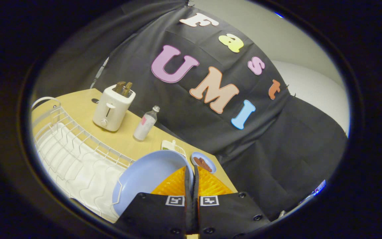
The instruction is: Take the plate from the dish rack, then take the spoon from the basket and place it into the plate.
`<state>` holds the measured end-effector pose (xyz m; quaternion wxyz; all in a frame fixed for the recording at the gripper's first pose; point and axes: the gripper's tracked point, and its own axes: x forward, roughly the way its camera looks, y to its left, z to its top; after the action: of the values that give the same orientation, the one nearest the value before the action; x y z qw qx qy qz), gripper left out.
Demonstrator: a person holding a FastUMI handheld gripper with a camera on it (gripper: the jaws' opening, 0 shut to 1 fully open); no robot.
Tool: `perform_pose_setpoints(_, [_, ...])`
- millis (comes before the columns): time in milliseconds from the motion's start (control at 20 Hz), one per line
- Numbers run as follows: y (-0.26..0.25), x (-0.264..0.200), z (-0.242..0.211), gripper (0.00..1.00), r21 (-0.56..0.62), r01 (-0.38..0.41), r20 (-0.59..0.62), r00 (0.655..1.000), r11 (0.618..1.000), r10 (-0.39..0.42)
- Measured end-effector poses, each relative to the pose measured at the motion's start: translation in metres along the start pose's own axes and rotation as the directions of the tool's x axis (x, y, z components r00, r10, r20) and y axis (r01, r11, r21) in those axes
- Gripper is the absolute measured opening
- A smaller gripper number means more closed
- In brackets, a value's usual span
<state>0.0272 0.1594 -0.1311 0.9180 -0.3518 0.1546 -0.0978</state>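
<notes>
My gripper [191,171] is shut on the rim of a light blue plate [144,179], with both fingers pressed on its edge. The plate is held tilted, its hollow face turned toward the camera, just off the near corner of the white wire dish rack [78,152]. The rack lies to the left of the fingers on the wooden table [128,142], and its slots look bare.
Beyond the rack stand a white toaster [113,108] with toast in its slots and a small clear bottle [146,122]. A small blue dish [204,162] with brown pieces and a little white container [172,146] sit just ahead of the fingers near the table's edge.
</notes>
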Motion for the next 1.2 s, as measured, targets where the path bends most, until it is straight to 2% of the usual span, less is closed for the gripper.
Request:
perform_pose_setpoints(300, [-0.003,0.003,0.011,0.03,-0.043,-0.022,0.014,1.000,0.999,0.023])
perform_pose_setpoints(350, [-0.013,0.002,0.014,0.03,-0.053,0.005,0.024,1.000,0.999,-0.004])
perform_pose_setpoints(650, [-0.058,0.001,0.028,0.03,0.017,0.024,0.053,0.998,1.000,-0.025])
perform_pose_setpoints(1000, [-0.113,-0.026,-0.007,0.03,0.157,0.004,0.021,1.000,0.988,-0.007])
perform_pose_setpoints(1200, [-0.150,-0.045,-0.039,0.03,0.221,0.021,-0.001,1.000,0.975,-0.021])
